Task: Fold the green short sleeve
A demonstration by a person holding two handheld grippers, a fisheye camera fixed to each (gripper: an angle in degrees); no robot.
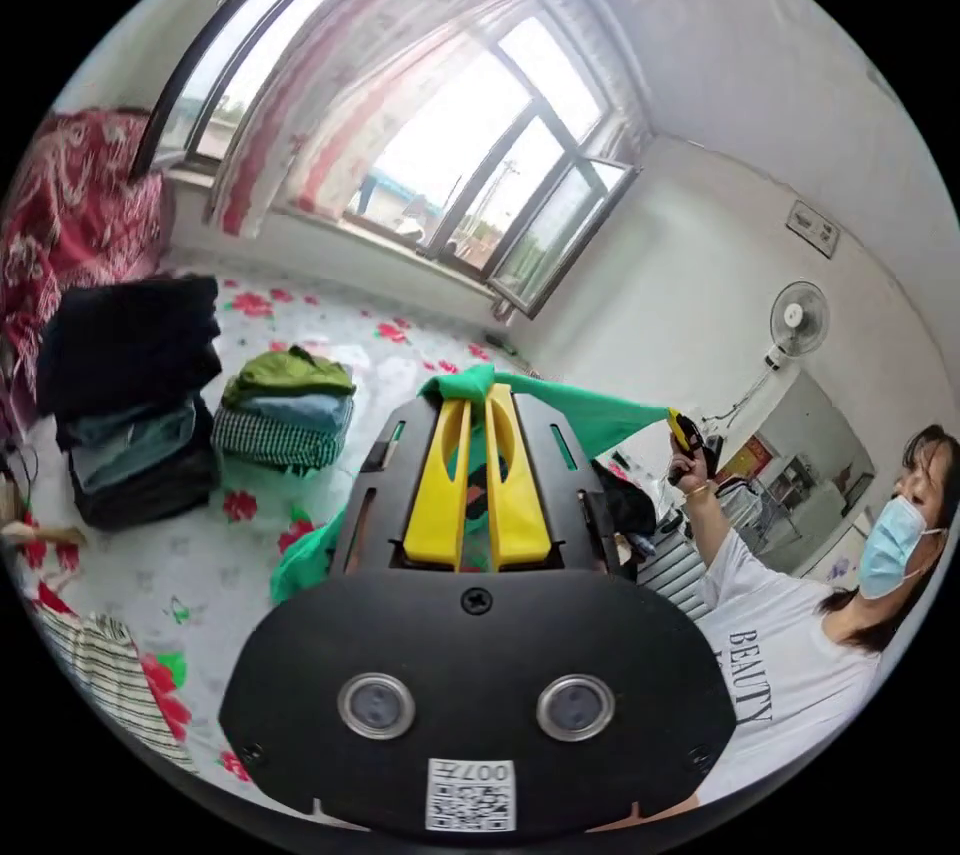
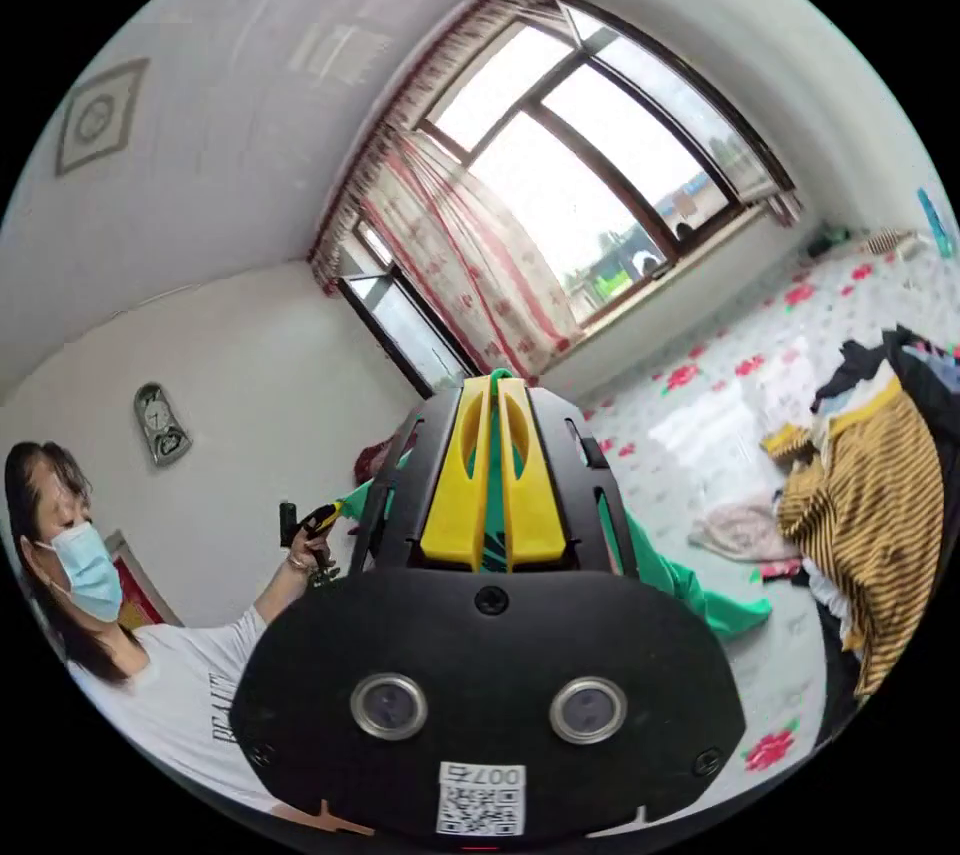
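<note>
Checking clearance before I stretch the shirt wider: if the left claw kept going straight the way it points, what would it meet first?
Probably nothing near. The left claw, shut on the green shirt, points over the floral sheet toward the window; depth is unclear.

home bedroom | floral bedsheet (image 1: pixel 330 335) | curtained window (image 2: pixel 560 195) | folded clothes (image 1: pixel 290 415)

My left gripper view sat raised over the bed (image 1: pixel 330 335), facing the window (image 1: pixel 440 145). My right gripper view faced that window (image 2: pixel 590 185) too; both caught the person (image 1: pixel 800 635).
</note>
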